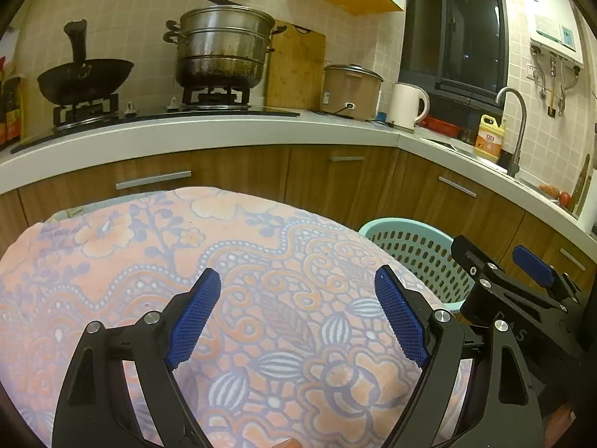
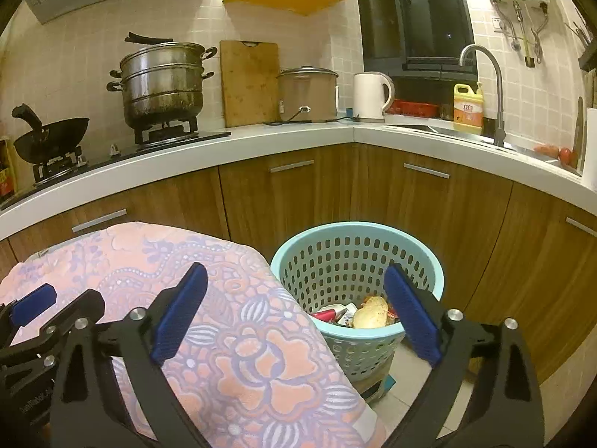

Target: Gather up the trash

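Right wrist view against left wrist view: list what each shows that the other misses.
Only the right wrist view shows the trash inside the basket and the floor beneath it. Only the left wrist view shows the whole water heater. Both share the floral cloth, steamer pot, wok, kettle, and both open grippers, left and right.

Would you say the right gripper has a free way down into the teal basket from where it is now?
Probably yes: the right gripper is open and empty, and the teal basket sits just ahead with its mouth uncovered; only the floral cloth borders it on the left.
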